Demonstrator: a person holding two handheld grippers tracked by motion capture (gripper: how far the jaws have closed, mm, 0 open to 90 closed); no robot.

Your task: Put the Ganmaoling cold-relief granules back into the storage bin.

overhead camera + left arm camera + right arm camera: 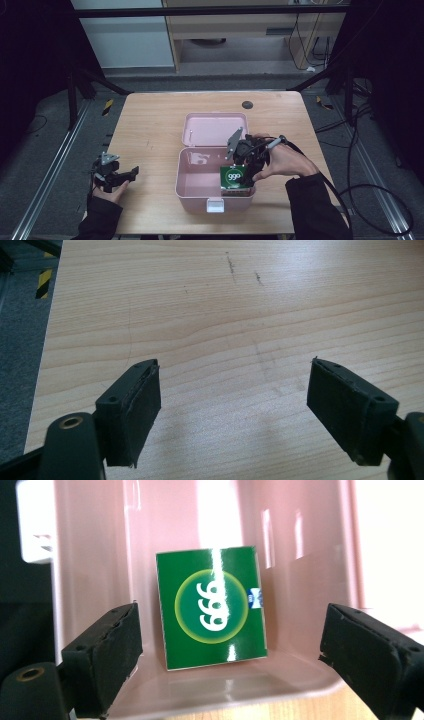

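Wooden table [150, 125] with dark round grommet [247, 105] near far edge; yellow-black hazard tape [107, 106] on floor beside.

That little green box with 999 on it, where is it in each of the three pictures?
High view: the green box stands in the near right corner of the open pink case, just below the right gripper.
Left gripper view: not in it; bare wooden table.
Right gripper view: centre, leaning on the case's far wall, between open jaws.
Shared landmark: the pink case's glossy wall.

Wood table [150, 130] w/ open pink box [200, 187] on it.
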